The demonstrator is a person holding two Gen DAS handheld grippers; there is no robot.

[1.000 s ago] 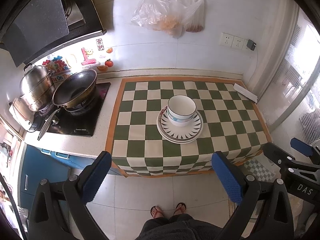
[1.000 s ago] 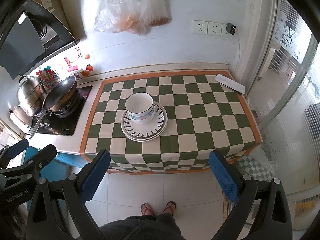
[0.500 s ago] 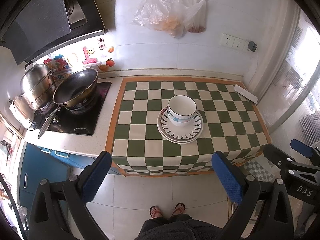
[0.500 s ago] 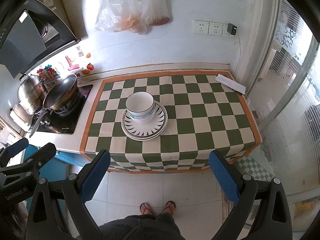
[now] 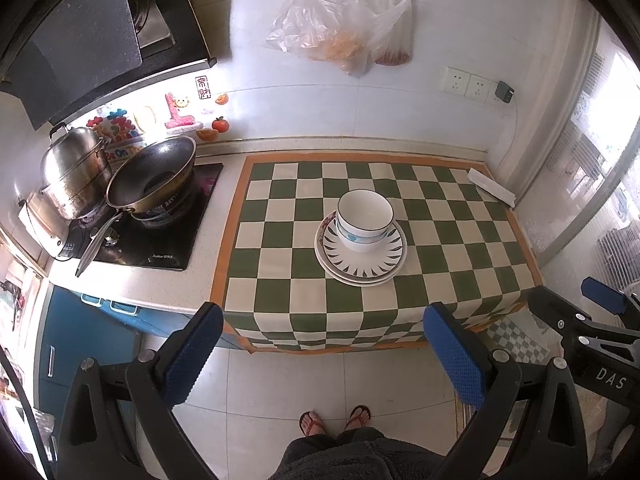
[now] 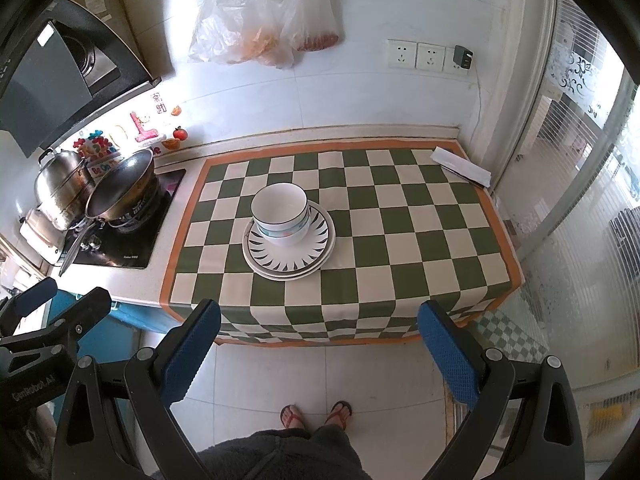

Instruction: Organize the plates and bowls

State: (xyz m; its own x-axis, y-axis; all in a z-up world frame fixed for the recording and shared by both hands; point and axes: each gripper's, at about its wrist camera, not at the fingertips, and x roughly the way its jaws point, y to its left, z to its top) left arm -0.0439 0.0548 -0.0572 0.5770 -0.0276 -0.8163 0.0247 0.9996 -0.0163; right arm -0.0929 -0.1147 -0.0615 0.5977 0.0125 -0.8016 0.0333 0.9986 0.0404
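Note:
White bowls (image 5: 364, 220) are nested in a stack on stacked plates (image 5: 362, 268) with a dark leaf-pattern rim, in the middle of the green-and-white checkered cloth (image 5: 440, 240). The stack also shows in the right wrist view: bowls (image 6: 281, 212) on plates (image 6: 288, 258). My left gripper (image 5: 324, 356) is open and empty, held back from the counter's front edge, above the floor. My right gripper (image 6: 318, 354) is open and empty too, likewise back from the counter. The right gripper also shows at the right edge of the left wrist view (image 5: 592, 320).
A black wok (image 5: 154, 178) and a steel pot (image 5: 74, 172) stand on the cooktop left of the cloth. A folded white paper (image 5: 490, 186) lies at the cloth's far right corner. Plastic bags (image 5: 344, 32) hang on the wall. The person's feet (image 5: 334, 420) stand on the tiled floor.
Both grippers have risen and drawn back slightly; the counter looks a little smaller and lower. The bowls and plates have not moved.

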